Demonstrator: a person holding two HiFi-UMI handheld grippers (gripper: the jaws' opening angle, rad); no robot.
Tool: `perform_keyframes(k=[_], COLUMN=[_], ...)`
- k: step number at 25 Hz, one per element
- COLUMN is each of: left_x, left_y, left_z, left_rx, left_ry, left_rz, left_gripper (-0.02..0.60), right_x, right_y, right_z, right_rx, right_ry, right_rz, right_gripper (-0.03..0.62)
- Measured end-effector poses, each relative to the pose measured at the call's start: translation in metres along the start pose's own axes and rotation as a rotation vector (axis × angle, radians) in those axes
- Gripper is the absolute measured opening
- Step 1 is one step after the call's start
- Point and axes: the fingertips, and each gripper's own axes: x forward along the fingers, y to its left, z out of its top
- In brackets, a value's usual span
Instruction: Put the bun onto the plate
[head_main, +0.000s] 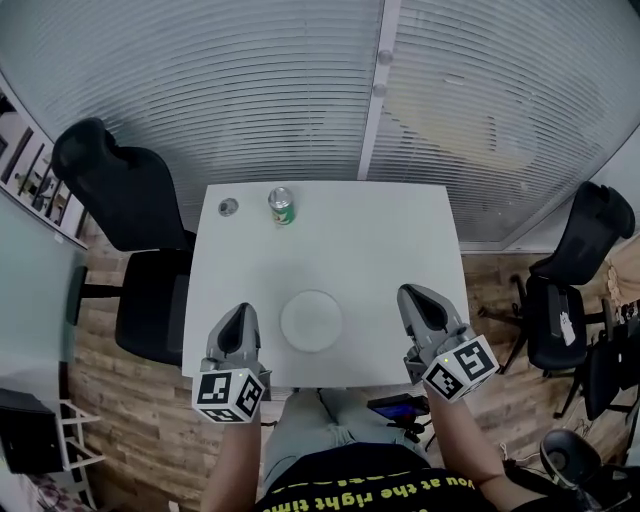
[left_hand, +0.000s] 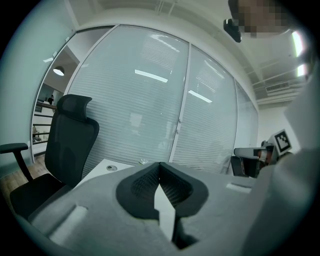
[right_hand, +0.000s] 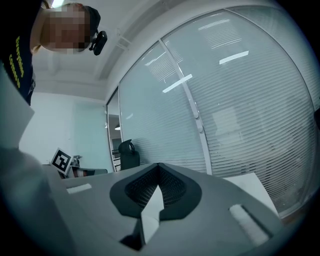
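Plate (head_main: 311, 320), white and round, lies on the white table (head_main: 380, 250) near its lower edge, at the middle of the head view. The left gripper (head_main: 240, 312) hovers over the table's edge just to the left of it, and the right gripper (head_main: 415, 295) is further off to its right; neither touches it. Each gripper's own view shows its jaws brought together at the tips with nothing between them. A green drinks can (head_main: 282, 205) stands upright at the table's far edge, well apart from the plate, with a small round metal cap (head_main: 228, 207) set in the tabletop just left of it. A black office chair (head_main: 120, 200) stands at the table's left side, another black chair (head_main: 585, 260) further off at the right. Glass panels with horizontal blinds (head_main: 250, 80) fill the top of the frame, and wood-plank flooring (head_main: 110, 390) shows at the lower left.
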Motion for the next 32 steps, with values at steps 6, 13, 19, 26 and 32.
perform_keyframes(k=[6, 13, 19, 26, 32], left_x=[0.004, 0.004, 0.004, 0.005, 0.014], left_y=[-0.006, -0.005, -0.006, -0.01, -0.017], left_z=[0.0, 0.005, 0.001, -0.009, -0.014], left_rx=[0.01, 0.014, 0.006, 0.003, 0.006], left_ry=[0.019, 0.026, 0.034, 0.053, 0.065], left_rz=[-0.053, -0.094, -0.115, -0.137, -0.166], left_gripper=[0.0, 0.001, 0.0, 0.0, 0.0], right_x=[-0.008, -0.011, -0.017, -0.028, -0.038], right_y=[0.006, 0.019, 0.021, 0.019, 0.01], right_z=[-0.001, -0.002, -0.006, -0.012, -0.014], right_rx=[0.009, 0.021, 0.023, 0.028, 0.029], right_ry=[-0.003, -0.006, -0.004, 0.002, -0.003], right_rz=[-0.036, -0.07, -0.1, -0.134, -0.17], right_gripper=[0.006, 0.006, 0.006, 0.006, 0.006])
